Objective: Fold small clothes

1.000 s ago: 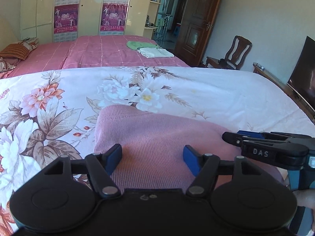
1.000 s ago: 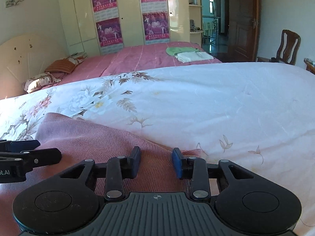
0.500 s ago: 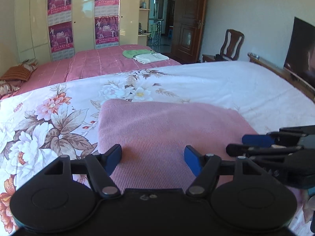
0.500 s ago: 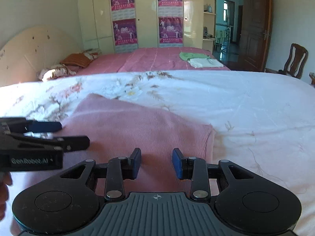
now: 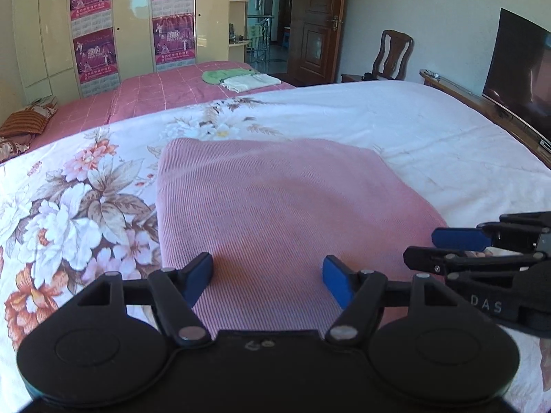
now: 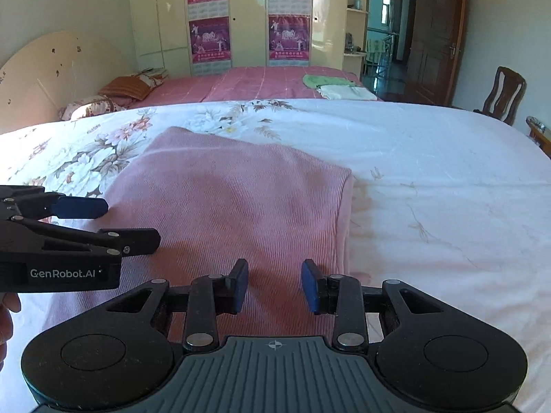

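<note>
A pink ribbed garment (image 5: 275, 206) lies folded flat in a rectangle on the floral bedspread (image 5: 69, 213); it also shows in the right wrist view (image 6: 234, 213). My left gripper (image 5: 268, 277) is open and empty, held above the garment's near edge. My right gripper (image 6: 274, 285) is open and empty, above the garment's near right part. The right gripper also shows at the right of the left wrist view (image 5: 444, 247), and the left gripper at the left of the right wrist view (image 6: 131, 223).
The white part of the bedspread (image 6: 430, 179) stretches to the right. A second bed with a pink cover (image 5: 165, 89) holds a green and a white folded cloth (image 5: 241, 79). A television (image 5: 516, 75), chair (image 5: 392, 55) and door stand at the right.
Both grippers have risen and drawn back from the garment, so more of the folded rectangle shows. Both stay open and empty.
</note>
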Available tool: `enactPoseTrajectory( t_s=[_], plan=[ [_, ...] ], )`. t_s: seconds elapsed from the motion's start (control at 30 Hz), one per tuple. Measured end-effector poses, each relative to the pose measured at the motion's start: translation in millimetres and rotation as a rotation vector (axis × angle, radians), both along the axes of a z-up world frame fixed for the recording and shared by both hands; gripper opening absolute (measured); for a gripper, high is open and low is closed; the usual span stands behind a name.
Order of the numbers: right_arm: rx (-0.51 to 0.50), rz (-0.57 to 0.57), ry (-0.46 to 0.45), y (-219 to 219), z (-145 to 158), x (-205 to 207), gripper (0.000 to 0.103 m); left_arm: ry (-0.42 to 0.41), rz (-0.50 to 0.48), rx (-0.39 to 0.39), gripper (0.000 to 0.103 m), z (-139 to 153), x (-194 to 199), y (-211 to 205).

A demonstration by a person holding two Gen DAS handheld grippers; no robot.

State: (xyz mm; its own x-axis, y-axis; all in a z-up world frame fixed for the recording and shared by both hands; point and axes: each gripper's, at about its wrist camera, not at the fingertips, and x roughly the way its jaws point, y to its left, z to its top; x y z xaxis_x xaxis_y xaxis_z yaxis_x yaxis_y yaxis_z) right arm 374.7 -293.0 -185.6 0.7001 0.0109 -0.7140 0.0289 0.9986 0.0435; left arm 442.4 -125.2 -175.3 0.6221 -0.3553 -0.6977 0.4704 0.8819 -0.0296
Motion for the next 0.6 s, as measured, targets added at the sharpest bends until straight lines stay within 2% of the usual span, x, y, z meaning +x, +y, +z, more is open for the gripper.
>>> enactPoseTrajectory(
  t_s=[0.1,0.23,0.3,0.37,0.43,0.5,0.6],
  plan=[
    [0.016,-0.031,0.038,-5,-11,-7,0.034,-0.004,-0.014,0.028,0.070,-2,-9,-3],
    [0.046,-0.080,0.007,1,7,-22,0.034,-0.014,-0.020,0.053,0.070,2,-18,-3],
    [-0.007,-0.077,0.003,9,11,-32,0.034,-0.008,-0.020,0.029,0.070,5,-24,2],
    [-0.058,-0.085,0.069,10,-4,-35,0.034,0.000,-0.024,0.028,0.070,2,-31,5],
    [0.002,-0.107,0.080,-1,-13,-41,0.034,-0.003,-0.036,0.046,0.070,-3,-38,5],
    [0.021,-0.117,0.085,-2,-10,-42,0.034,-0.001,-0.044,0.058,0.071,-8,-44,4],
    [0.032,-0.116,0.050,0,-1,-49,0.034,0.048,-0.041,0.025,0.073,-10,-50,8]
  ],
)
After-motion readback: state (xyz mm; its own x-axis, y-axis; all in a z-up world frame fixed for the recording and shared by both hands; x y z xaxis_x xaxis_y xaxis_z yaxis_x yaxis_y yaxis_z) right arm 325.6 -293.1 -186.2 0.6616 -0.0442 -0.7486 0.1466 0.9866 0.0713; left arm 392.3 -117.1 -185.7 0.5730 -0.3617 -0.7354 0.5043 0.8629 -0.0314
